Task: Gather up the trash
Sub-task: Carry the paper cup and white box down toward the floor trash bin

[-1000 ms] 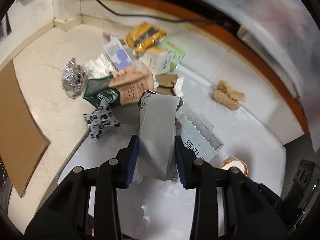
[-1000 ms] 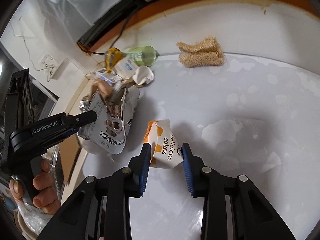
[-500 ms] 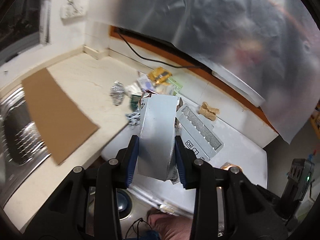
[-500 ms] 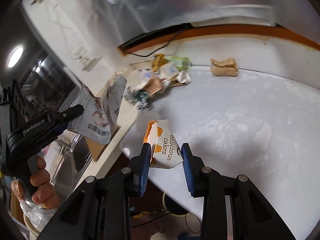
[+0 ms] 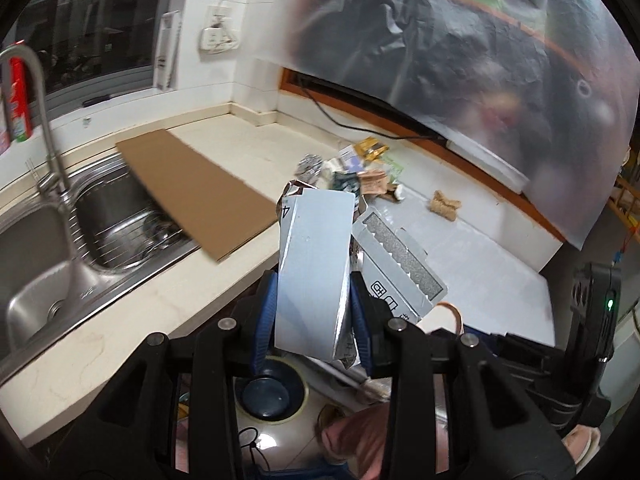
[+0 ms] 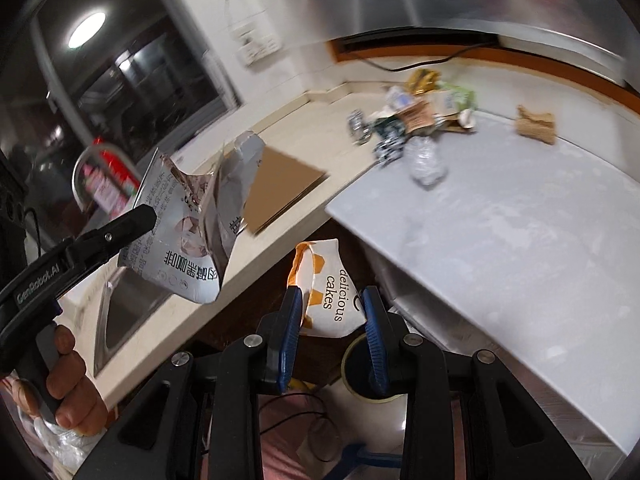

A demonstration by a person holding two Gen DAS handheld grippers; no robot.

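Note:
My left gripper [image 5: 314, 312] is shut on a torn grey-white carton [image 5: 314, 268], held in the air off the counter's front edge; the carton also shows in the right wrist view [image 6: 188, 236]. My right gripper [image 6: 330, 320] is shut on a white and orange "delicious cakes" wrapper [image 6: 328, 292], also in the air in front of the counter. A pile of trash [image 5: 352, 170] lies far back on the counter near the corner; it also shows in the right wrist view [image 6: 408, 120].
A cardboard sheet [image 5: 196, 192] lies partly over a steel sink [image 5: 60, 248] with a tap [image 5: 36, 120]. A loofah sponge [image 5: 444, 204] sits on the white surface [image 5: 480, 252]. A round bin opening [image 5: 266, 396] is on the floor below.
Both grippers have pulled back and up from the counter with their trash. The trash pile looks far smaller, and the sink and floor have come into view.

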